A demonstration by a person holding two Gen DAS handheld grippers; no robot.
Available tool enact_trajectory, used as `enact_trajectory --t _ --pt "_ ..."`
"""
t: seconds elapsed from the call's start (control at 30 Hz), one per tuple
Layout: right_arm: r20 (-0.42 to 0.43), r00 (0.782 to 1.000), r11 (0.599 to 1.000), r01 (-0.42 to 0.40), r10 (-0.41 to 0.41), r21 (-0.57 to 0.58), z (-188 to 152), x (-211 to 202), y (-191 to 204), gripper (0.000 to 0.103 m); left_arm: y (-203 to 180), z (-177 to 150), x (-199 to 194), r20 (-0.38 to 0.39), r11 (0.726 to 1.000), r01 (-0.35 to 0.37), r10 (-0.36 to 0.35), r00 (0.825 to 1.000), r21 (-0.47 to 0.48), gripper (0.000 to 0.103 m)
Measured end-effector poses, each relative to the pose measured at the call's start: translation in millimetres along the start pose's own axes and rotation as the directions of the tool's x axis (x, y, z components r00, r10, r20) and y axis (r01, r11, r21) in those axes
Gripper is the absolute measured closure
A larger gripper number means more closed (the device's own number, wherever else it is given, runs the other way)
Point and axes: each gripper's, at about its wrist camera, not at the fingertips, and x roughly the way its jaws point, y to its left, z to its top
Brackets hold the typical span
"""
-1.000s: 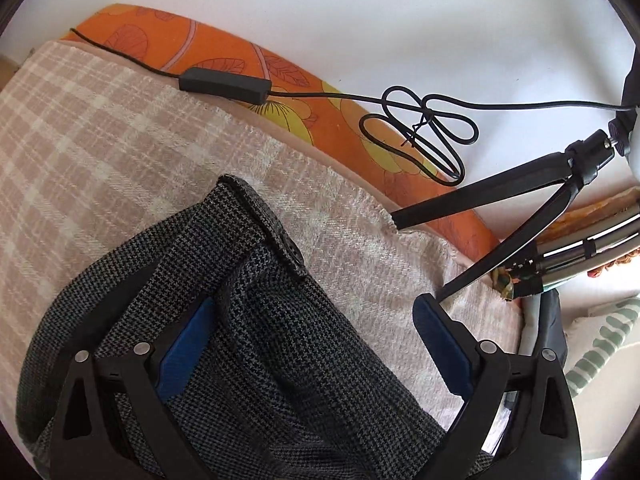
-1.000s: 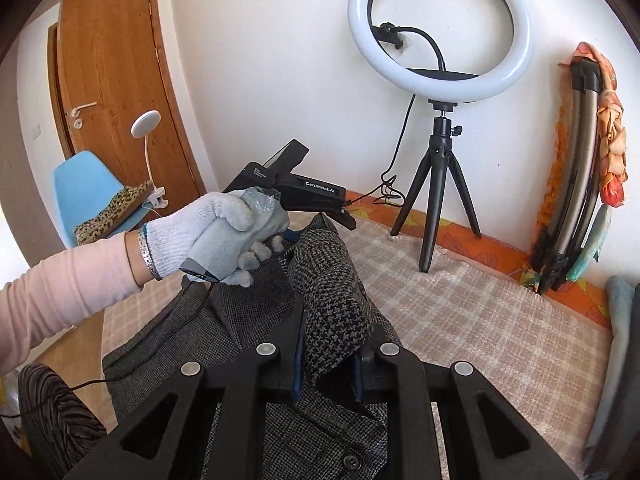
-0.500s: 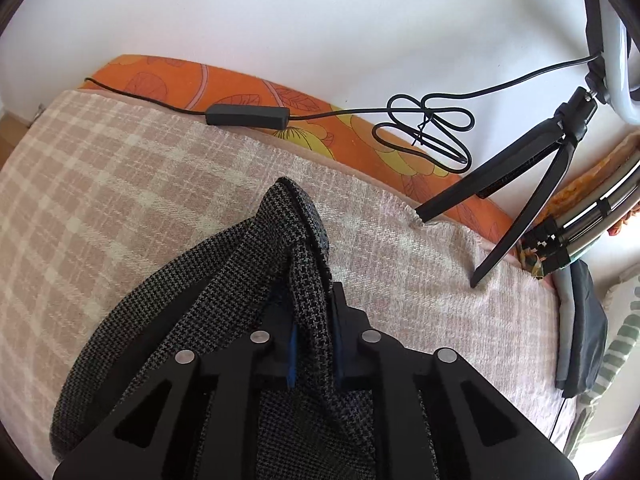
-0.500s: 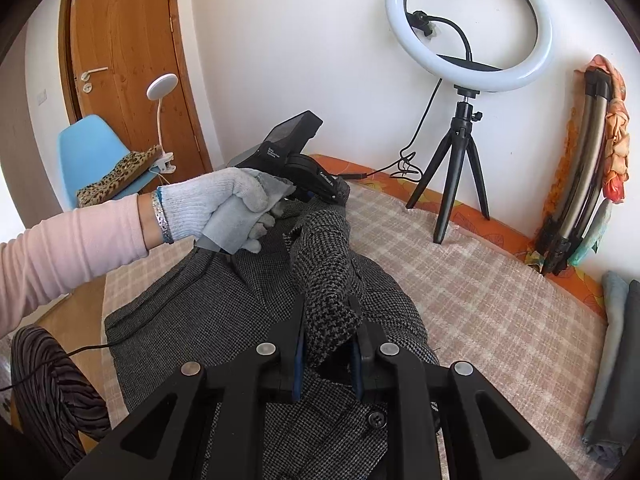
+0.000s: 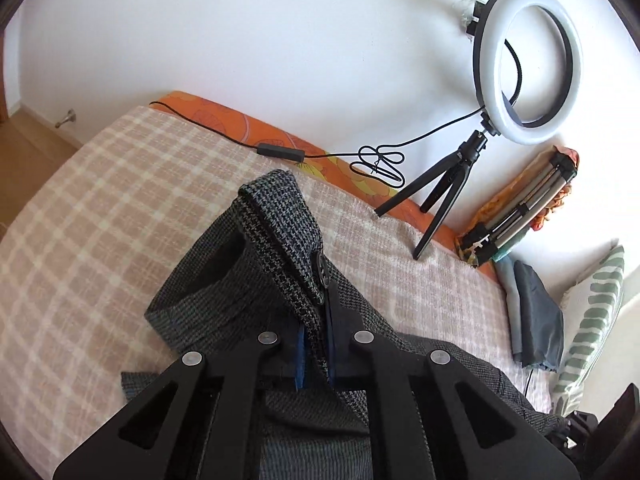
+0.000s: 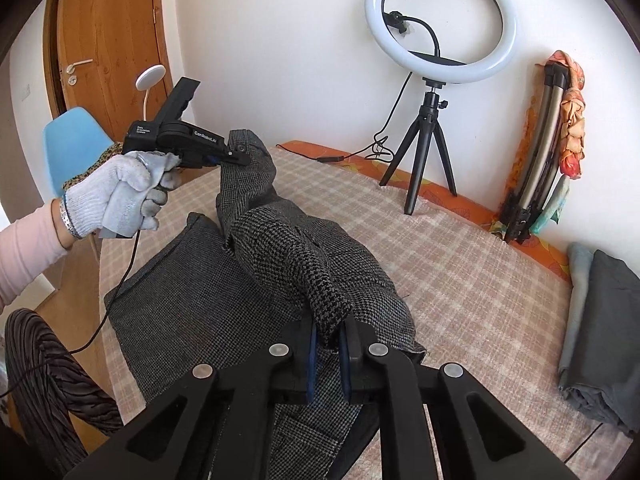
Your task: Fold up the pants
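A white-walled room held a bed (image 6: 460,280) under a coarse pink-and-cream checked cover, an orange leaf-print sheet (image 5: 280,140) showing along its far edge. At ten o'clock in the right wrist view stood a wooden door (image 6: 108,40) and a blue chair (image 6: 68,136). The pants (image 6: 280,272), a thick grey houndstooth weave, lay bunched at the centre of the bed, their waist lifted in two peaks. At four o'clock a pile of smooth grey cloth (image 6: 600,320) sat folded near the bed's edge. A round ring light (image 6: 440,20) on a black tripod stood at one o'clock, its cable looped on the sheet. The left gripper (image 6: 234,156), held in a white knit glove (image 6: 116,188), was clamped on the far waist corner, raised off the bed; in its own view the blue-padded fingers (image 5: 301,354) pinched the waistband beside a dark button (image 5: 322,274). The right gripper (image 6: 329,354) was closed on a nearer fold of the same cloth.
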Motion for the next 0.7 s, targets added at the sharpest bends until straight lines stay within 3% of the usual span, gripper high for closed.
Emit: enact_trajectory --t 0.17,0.47,0.7 --pt "-0.021 1.000 1.000 0.020 -0.020 0.000 -17.3 -9.0 14.9 0.096 16.6 -38.6 -39.1 0.040 0.999 0.020 -0.018 0.999 -0.041 0.097" --pt "0.013 1.000 0.982 -0.017 0.015 0.188 -65.4 -36.0 8.3 0.097 30.5 -121.2 -102.3 0.073 0.993 0.087 -0.081 0.994 -0.081 0.097" --pt "-0.028 1.000 0.981 0.002 0.004 0.193 -90.0 -29.2 15.5 0.097 46.9 -189.7 -107.0 -0.009 0.990 0.089 -0.091 0.996 -0.110 0.093"
